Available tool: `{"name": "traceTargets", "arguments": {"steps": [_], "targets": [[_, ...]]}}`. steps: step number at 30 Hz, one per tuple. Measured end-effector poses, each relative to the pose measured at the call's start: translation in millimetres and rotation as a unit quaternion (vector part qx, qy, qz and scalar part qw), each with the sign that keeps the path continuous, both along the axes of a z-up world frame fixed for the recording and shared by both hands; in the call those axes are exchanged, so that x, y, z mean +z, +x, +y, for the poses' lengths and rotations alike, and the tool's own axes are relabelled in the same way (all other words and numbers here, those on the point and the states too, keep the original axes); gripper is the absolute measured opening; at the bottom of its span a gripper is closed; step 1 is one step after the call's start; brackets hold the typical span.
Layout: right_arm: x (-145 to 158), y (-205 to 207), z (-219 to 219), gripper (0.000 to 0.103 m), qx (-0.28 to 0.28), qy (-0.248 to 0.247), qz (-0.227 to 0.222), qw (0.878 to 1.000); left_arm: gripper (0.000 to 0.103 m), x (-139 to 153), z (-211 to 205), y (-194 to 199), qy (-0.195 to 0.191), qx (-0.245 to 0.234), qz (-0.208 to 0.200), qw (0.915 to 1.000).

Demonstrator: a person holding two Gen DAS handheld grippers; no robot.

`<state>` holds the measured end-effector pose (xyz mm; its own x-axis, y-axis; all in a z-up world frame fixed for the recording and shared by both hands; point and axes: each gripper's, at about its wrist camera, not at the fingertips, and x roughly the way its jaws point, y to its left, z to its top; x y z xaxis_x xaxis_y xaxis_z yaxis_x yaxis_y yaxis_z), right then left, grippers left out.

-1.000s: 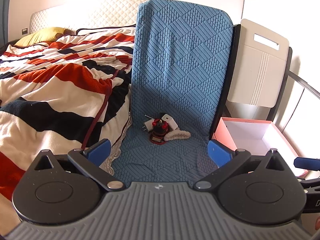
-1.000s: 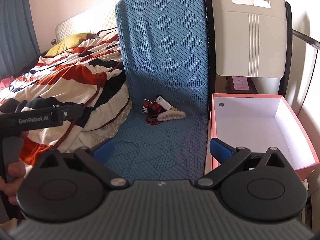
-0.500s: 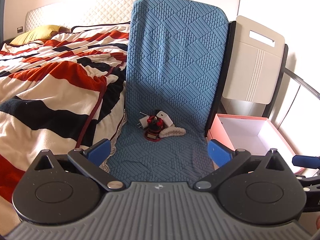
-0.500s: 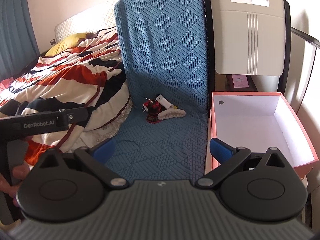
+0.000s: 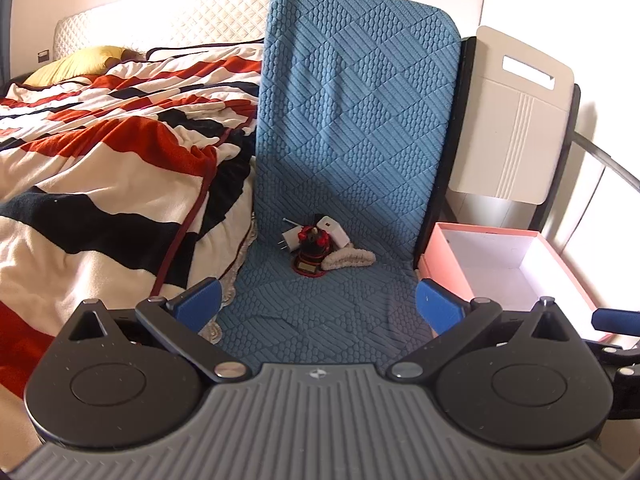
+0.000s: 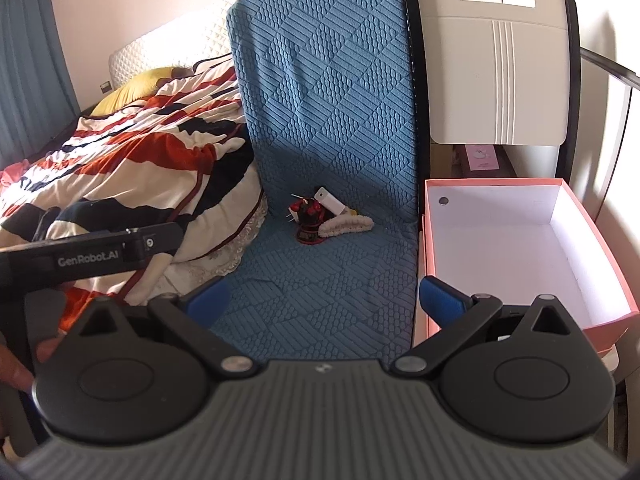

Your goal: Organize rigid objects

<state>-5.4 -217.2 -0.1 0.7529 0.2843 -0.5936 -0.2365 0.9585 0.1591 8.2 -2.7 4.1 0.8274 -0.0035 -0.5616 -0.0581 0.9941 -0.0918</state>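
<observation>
A small pile lies at the back of the blue chair seat [image 5: 320, 308]: a red and black figurine [image 5: 311, 250], a white charger plug [image 5: 290, 240], a white box-like charger [image 5: 333, 230] and a fluffy cream hair clip [image 5: 349, 259]. The pile also shows in the right wrist view, with the figurine [image 6: 309, 224] and the clip [image 6: 346, 226]. An empty pink box [image 6: 516, 248] with a white inside stands right of the chair. My left gripper [image 5: 318, 304] is open and empty, well short of the pile. My right gripper [image 6: 324, 300] is open and empty over the seat's front.
A bed with a red, black and white striped blanket [image 5: 100, 184] lies to the left. A white chair back [image 6: 496, 60] stands behind the pink box. The left gripper's body [image 6: 88, 254] crosses the left of the right wrist view.
Both grippers have drifted slightly; the pile now sits a little left and higher in the left wrist view. Both grippers stay open and empty.
</observation>
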Motion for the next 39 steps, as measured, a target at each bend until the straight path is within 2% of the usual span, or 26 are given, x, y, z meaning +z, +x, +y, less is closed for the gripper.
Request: {"name": "traceTargets", "arguments": {"steps": [4, 11, 23, 27, 39], "targets": [[-2.2, -1.7, 1.8, 0.103, 0.002, 0.002, 0.004, 1.0, 0.103, 1.0, 1.9, -3.7, 0.007, 0.003, -0.005, 1.0], [-1.7, -2.1, 1.7, 0.103, 0.008, 0.002, 0.023, 1.0, 0.103, -1.8, 5.1, -2.8, -0.016, -0.006, 0.011, 0.9998], [-8.7, -1.5, 5.5, 0.103, 0.009, 0.0, 0.029, 1.0, 0.103, -6.2, 11.4, 1.1, -0.016, -0.001, 0.005, 0.9999], [-13.7, 0.5, 4.4, 0.103, 0.004, 0.002, 0.029, 1.0, 0.103, -13.1, 14.7, 8.7, -0.028, -0.001, 0.007, 0.9996], [-50.3, 26.1, 9.5, 0.103, -0.002, 0.008, 0.059, 0.998, 0.103, -54.7, 20.4, 60.1, -0.028, 0.004, 0.027, 0.9992]]}}
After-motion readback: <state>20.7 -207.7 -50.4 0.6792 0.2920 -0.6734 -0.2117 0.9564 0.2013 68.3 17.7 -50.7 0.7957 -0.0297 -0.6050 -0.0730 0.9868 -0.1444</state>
